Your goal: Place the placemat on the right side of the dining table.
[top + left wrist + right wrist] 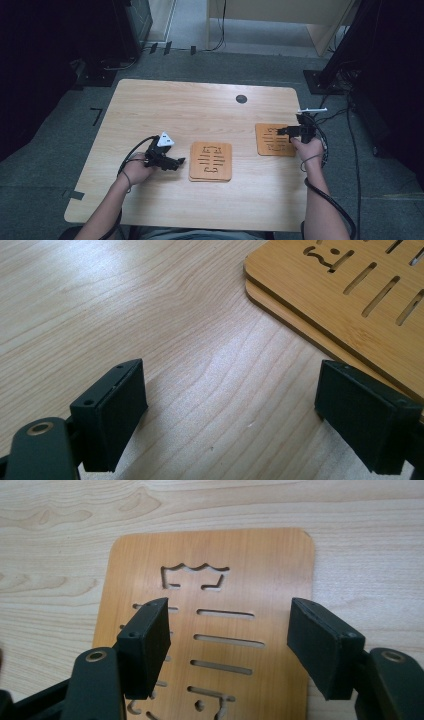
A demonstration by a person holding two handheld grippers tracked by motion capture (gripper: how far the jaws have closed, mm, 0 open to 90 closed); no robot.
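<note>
Light wood tabletop [200, 100], carrying a stack of slotted wooden boards [210, 161] at centre and a single slotted board [210, 630] to the right. Left tongs [170, 162] just left of the stack, jaws apart and empty, stack edge beside one jaw. Right tongs [227, 645] over the single board, jaws apart and empty, straddling its slots; no containers present.

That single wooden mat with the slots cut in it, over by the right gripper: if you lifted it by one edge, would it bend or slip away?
The single mat looks like thin rigid board, so it would probably stay flat. The cut slots suggest it is fairly light. Lying flush on the smooth table, it may slide before a jaw gets under its edge.
</note>
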